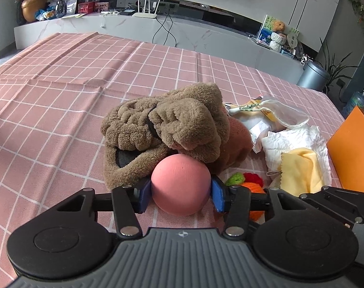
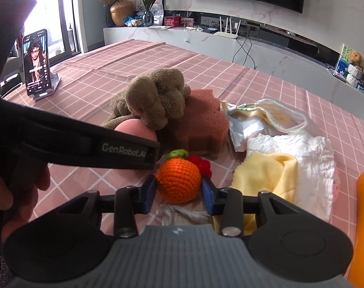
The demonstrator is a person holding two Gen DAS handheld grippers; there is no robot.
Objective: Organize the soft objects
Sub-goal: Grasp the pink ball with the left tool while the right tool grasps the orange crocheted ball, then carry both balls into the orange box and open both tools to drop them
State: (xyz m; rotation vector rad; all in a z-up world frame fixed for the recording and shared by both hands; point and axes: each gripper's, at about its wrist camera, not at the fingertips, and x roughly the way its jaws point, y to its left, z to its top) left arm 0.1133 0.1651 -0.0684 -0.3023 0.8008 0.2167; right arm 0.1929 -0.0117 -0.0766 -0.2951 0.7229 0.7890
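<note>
A pink ball (image 1: 179, 177) rests on the pink checked tablecloth (image 1: 62, 120), against a brown fleece bundle (image 1: 162, 129). My left gripper (image 1: 180, 193) is shut on the ball, a blue pad touching each side. In the right wrist view an orange crochet fruit (image 2: 178, 180) with a green top sits between the blue pads of my right gripper (image 2: 178, 192), which is shut on it. Red crochet berries (image 2: 203, 164) lie just behind it. A reddish-brown sponge (image 2: 201, 120) sits behind, beside the fleece bundle (image 2: 155, 100).
Right of the toys lie a yellow cloth (image 2: 266, 175), crumpled white paper (image 2: 309, 158) and a drawstring pouch (image 2: 266, 115). An orange box (image 1: 352, 153) stands at the right edge. A phone on a stand (image 2: 37, 62) is at the far left. A hand (image 2: 14, 192) holds the left gripper's body.
</note>
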